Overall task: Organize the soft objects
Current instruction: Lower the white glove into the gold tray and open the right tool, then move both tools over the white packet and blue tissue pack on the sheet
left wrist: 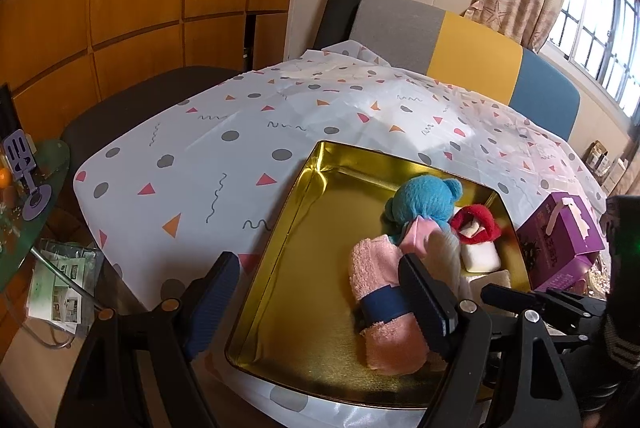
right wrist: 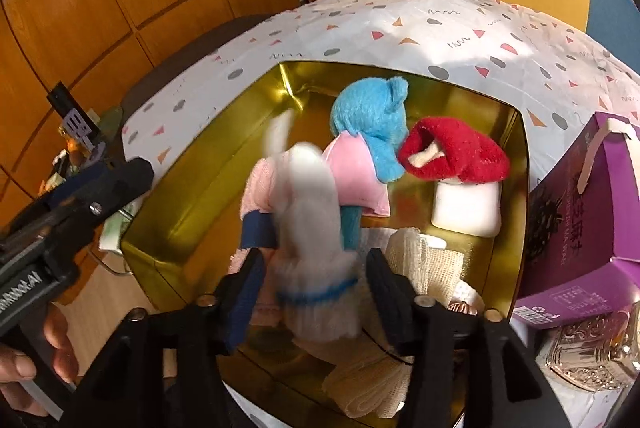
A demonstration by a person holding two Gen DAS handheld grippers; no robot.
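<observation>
Left tool [left wrist: 320, 304]: spread wide, nothing pinched. One finger outside the left wall of the gold tin [left wrist: 320, 156], the other finger inside, over the pink towel roll [left wrist: 372, 268]. No pad pressing on anything.

Under it all, a surface [left wrist: 200, 148] with a white cloth full of grey dots, pink and orange triangles and squiggly lines. On that cloth, the big gold tin, shiny inside, with most of its left half bare.

In the near part of the tin, the pink towel roll, lying down, with a dark blue band around it. Right beside it, a white fuzzy thing [right wrist: 312, 212], blurry, with a thin blue line near its bottom end.

Right tool [right wrist: 316, 292]: spread apart, with the white fuzzy thing between the two fingers. A little gap on each side, so no squeeze by the look of it. At the far left of the right wrist view, a hand [right wrist: 32, 360] around a black handle.

Just right of the fuzzy thing, a cream knit cloth [right wrist: 420, 260], near the front wall of the tin.

Farther back, a blue teddy [left wrist: 424, 200] with a pink cloth on it, leaning over the towel roll. Touching the teddy on its right, a red soft thing [left wrist: 476, 222], resting on top of a white block [left wrist: 480, 256], close to the right wall.

Outside the tin, just beside that right wall, a purple box [left wrist: 568, 232] on the surface.
</observation>
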